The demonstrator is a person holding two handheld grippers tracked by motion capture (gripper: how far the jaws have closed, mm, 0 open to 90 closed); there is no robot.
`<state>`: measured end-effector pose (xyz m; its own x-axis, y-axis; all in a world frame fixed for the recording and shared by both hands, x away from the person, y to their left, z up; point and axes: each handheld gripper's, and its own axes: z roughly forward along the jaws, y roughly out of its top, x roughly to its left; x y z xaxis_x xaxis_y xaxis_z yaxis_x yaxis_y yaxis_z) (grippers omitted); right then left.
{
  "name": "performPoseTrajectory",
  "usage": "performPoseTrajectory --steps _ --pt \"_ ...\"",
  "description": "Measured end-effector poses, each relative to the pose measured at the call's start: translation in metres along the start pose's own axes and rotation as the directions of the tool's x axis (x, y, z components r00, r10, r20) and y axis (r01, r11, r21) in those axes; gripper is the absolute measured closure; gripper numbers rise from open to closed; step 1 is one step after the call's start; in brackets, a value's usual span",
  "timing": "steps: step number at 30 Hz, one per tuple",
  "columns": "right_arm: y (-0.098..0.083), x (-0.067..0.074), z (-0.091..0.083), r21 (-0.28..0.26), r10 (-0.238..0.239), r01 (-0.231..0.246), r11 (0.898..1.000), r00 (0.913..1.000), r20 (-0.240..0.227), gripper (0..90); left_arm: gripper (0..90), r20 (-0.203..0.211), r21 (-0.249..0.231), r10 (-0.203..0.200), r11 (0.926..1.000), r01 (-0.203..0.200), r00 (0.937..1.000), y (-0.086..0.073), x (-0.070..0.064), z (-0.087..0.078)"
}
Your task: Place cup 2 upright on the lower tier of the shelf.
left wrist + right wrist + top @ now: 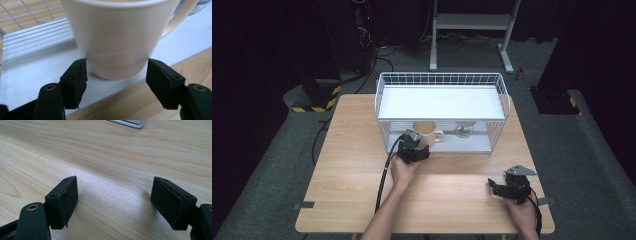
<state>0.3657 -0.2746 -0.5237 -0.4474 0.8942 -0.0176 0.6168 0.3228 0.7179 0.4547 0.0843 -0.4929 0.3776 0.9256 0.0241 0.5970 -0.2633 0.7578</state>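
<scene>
The left hand-held gripper (117,75) stands open around the base of a white mug (117,37) in the wire basket (384,90); the right hand-held gripper (113,202) gapes empty over the worktop (112,157), well apart from the basket.

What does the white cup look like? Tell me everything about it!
The mug is cream-white and smooth, maybe ceramic, narrowing toward its base, with a looped handle at one side. It stands upright on the pale lower shelf of a white wire rack, near the front edge. The left gripper has its open jaws on either side of the base, about touching it.
</scene>
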Motion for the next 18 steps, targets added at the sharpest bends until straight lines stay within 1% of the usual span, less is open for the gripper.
performPoseTrajectory --steps 4,6,8,11,12,14,16,18 --pt "0.0000 0.0000 0.0000 0.000 0.000 0.000 1.000 1.0000 0.000 22.0 37.4 -0.004 -0.004 -0.002 1.0000 0.002 1.0000 0.0000 0.0016 0.0026" --pt "0.0000 0.0000 0.0000 0.000 0.000 0.000 1.000 1.0000 0.000 22.0 39.4 -0.003 -0.007 -0.021 0.9998 0.020 0.9998 -0.0006 0.0020 0.0043" --pt "0.0000 0.0001 0.0000 0.001 0.001 -0.001 1.000 1.0000 0.000 22.0 40.8 -0.007 0.000 -0.018 0.9998 0.018 0.9998 -0.0006 0.0029 0.0047" --pt "0.0000 0.0001 0.0000 0.000 0.001 -0.001 1.000 1.0000 0.001 22.0 43.7 -0.013 -0.012 -0.017 0.9998 0.016 0.9998 -0.0004 0.0033 0.0054" --pt "0.0000 0.0001 0.0000 0.000 0.000 0.000 1.000 1.0000 0.001 22.0 45.0 -0.009 -0.008 -0.017 0.9998 0.016 0.9998 -0.0002 0.0042 0.0054" --pt "0.0000 0.0001 0.0000 0.000 0.001 -0.001 1.000 1.0000 0.001 22.0 47.2 -0.004 -0.009 -0.033 0.9994 0.033 0.9994 -0.0003 0.0047 0.0059" --pt "0.0000 0.0001 -0.0001 0.001 0.002 -0.002 1.000 1.0000 0.000 22.0 49.0 -0.006 -0.004 -0.032 0.9995 0.031 0.9995 0.0005 0.0053 0.0069" --pt "0.0000 0.0002 0.0000 0.000 0.002 -0.002 1.000 1.0000 0.000 22.0 49.8 -0.014 0.011 -0.016 0.9998 0.016 0.9998 0.0032 0.0055 0.0086"
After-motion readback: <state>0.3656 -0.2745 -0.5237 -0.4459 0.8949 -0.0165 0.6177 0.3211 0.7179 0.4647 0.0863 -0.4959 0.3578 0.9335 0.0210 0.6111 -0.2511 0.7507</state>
